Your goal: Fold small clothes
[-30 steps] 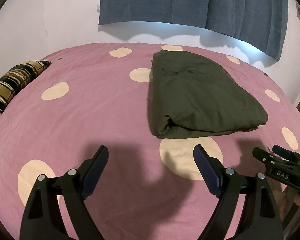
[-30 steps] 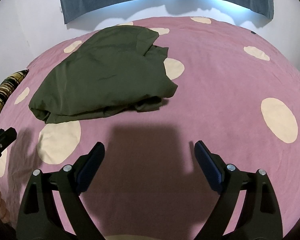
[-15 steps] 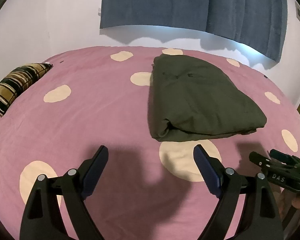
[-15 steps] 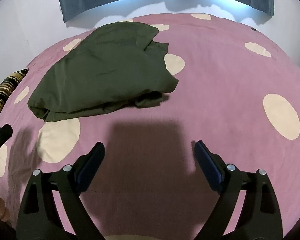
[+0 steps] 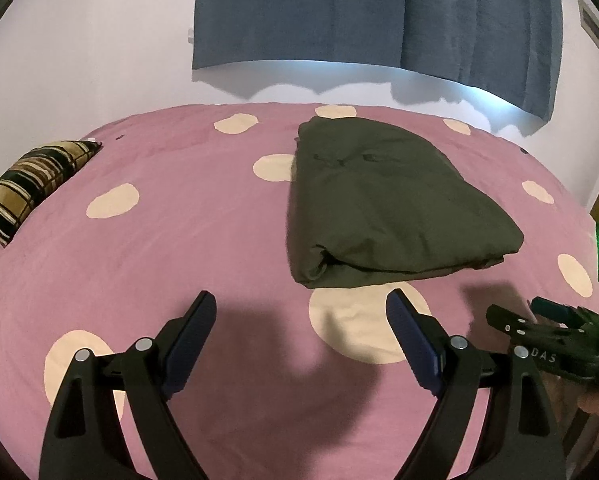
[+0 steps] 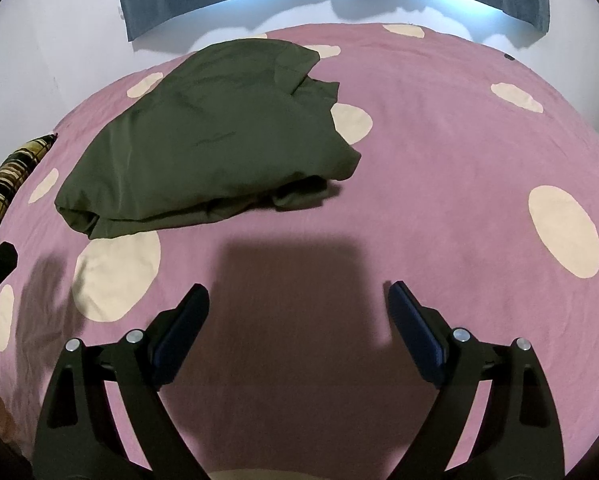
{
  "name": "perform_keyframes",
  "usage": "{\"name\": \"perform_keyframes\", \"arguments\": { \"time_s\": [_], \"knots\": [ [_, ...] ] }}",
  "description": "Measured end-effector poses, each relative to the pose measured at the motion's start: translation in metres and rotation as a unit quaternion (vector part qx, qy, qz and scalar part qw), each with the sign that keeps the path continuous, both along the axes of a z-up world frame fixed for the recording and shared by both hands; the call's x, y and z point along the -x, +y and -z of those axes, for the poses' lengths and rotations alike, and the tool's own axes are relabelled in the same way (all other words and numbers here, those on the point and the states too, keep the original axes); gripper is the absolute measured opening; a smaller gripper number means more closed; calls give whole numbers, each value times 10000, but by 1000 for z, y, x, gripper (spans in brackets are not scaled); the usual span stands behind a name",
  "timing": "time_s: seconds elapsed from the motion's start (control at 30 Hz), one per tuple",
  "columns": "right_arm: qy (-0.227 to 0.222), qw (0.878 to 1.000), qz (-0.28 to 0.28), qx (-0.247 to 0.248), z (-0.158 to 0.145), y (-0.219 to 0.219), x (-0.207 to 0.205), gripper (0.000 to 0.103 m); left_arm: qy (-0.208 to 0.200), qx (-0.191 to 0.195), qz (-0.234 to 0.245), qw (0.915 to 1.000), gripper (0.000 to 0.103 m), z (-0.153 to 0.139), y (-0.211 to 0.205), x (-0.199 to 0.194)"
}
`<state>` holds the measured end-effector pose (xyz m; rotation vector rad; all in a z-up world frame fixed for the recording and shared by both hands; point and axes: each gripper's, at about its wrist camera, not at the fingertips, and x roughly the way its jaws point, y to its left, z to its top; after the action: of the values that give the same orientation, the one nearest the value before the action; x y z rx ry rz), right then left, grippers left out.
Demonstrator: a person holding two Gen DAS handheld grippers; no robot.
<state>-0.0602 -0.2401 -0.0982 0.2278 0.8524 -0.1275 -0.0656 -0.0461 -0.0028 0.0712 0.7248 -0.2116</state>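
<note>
Olive-green garment (image 5: 383,200), folded into a thick bundle, lies on the pink bedsheet with cream dots (image 5: 179,240), just right of the middle in the left wrist view and toward the far left in the right wrist view (image 6: 203,140). Going left to right in the left wrist view: a plaid pillow (image 5: 31,184) sits at the far left edge of the bed; the left gripper (image 5: 299,332) hovers over the near part of the sheet with its fingers (image 5: 191,340) spread wide and nothing between them; the garment lies beyond its right finger, its near folded edge touching a large cream dot; the right gripper (image 5: 547,344) shows at the near right edge. A blue curtain (image 5: 359,12) hangs on the far white wall. In the right wrist view the right gripper (image 6: 297,336) also has its fingers spread wide and empty, above bare sheet, well apart from the garment.

Compared with a second ago, the garment lies in the same folded shape and spot. The left view has tilted slightly, so the bed sits a little lower in it; the right view is practically unchanged. Both pairs of fingers are as wide as before.
</note>
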Motion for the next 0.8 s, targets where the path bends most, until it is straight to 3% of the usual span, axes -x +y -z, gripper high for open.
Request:
{"name": "perform_keyframes", "arguments": {
  "time_s": [0.8],
  "knots": [
    [35,10000,-26,15,2,1,-1,92,136,-33,28,9999,86,7,-6,2]
  ]
}}
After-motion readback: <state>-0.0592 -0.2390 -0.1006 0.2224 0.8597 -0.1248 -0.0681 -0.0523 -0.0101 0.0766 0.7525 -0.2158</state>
